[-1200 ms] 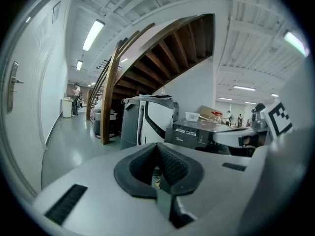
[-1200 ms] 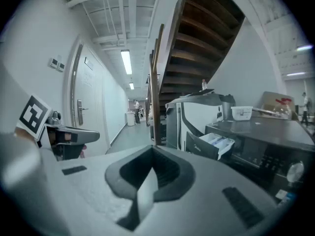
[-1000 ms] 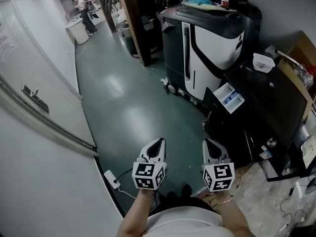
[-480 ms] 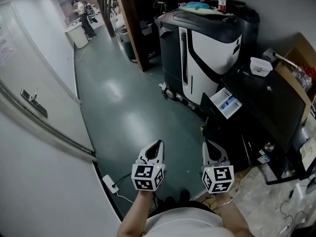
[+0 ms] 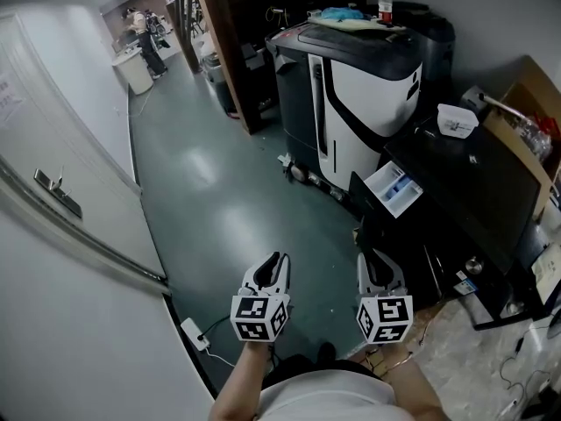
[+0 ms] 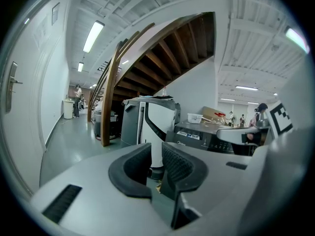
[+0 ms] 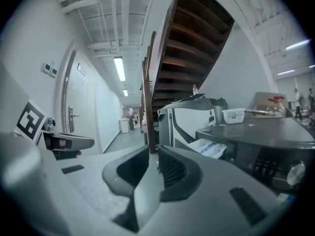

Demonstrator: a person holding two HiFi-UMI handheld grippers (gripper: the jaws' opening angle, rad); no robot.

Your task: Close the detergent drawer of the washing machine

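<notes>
The black washing machine (image 5: pixel 473 191) stands at the right of the head view. Its white detergent drawer (image 5: pixel 394 189) sticks out open toward the floor. My right gripper (image 5: pixel 372 260) is held in the air short of the drawer, below it in this view. My left gripper (image 5: pixel 274 263) hangs beside it over the green floor. Both pairs of jaws have just been opening and stand a narrow gap apart with nothing between them. The right gripper view shows the right gripper (image 7: pixel 153 154) with the open drawer (image 7: pixel 209 148) ahead to the right. In the left gripper view, the left gripper (image 6: pixel 156 150) faces the washing machine (image 6: pixel 206 137).
A big black-and-white machine (image 5: pixel 368 77) with a bottle (image 5: pixel 384 1) on top stands behind the washer. A white tub (image 5: pixel 457 119) sits on the washer, by a cardboard box (image 5: pixel 535 121). Wooden stair posts (image 5: pixel 223 51) rise at the back. A door (image 5: pixel 61 147) lines the left; a power strip (image 5: pixel 195 333) lies on the floor.
Both grippers' jaws have parted slightly from shut. In the head view the washer and its drawer have drawn a little closer to the right gripper.
</notes>
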